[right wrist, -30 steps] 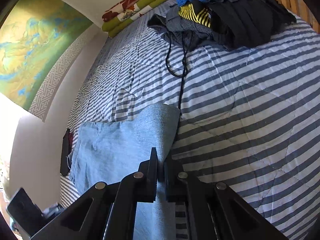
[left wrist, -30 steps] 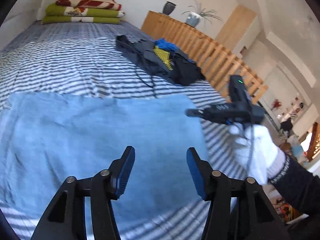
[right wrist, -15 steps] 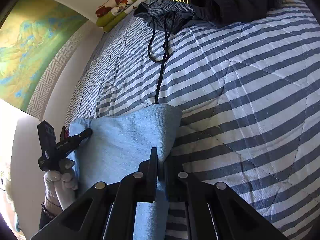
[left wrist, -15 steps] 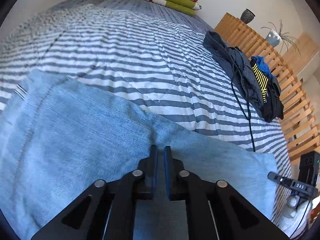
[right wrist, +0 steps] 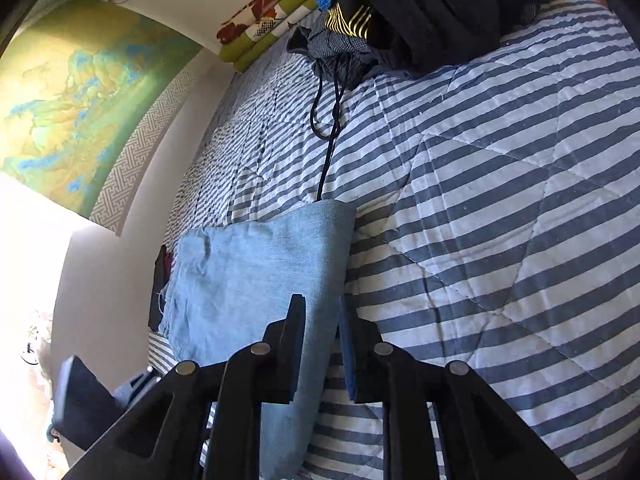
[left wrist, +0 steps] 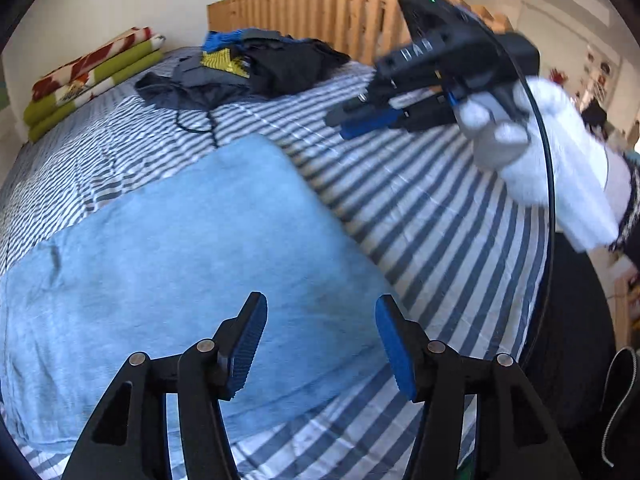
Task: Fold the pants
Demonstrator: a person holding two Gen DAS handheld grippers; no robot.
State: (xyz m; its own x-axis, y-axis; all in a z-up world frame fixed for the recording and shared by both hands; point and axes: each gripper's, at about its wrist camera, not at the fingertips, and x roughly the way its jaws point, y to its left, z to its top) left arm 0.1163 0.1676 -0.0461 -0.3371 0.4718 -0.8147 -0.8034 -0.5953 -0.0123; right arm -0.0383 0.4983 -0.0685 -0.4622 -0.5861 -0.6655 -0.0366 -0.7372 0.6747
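Note:
Light blue pants (left wrist: 180, 260) lie folded flat on the striped bed (left wrist: 420, 208). My left gripper (left wrist: 320, 344) hovers open over their near right part, with nothing between its blue pads. In the left wrist view, a white-gloved hand (left wrist: 540, 152) holds my right gripper (left wrist: 344, 122) above the stripes, just right of the pants and blurred. In the right wrist view, my right gripper (right wrist: 322, 340) has its jaws parted a little. The folded edge of the pants (right wrist: 248, 280) shows through the gap, lying below.
A pile of dark clothes (left wrist: 272, 60) with a trailing black cord (left wrist: 196, 124) lies further up the bed. Folded green and red blankets (left wrist: 92, 76) rest by the wall. A wooden slatted board (left wrist: 320, 16) runs along the far side. A map (right wrist: 80, 100) hangs on the wall.
My left gripper, shut on the denim half a second ago, is now open and drawn back. The right gripper's jaws have parted and it has lifted off the pants.

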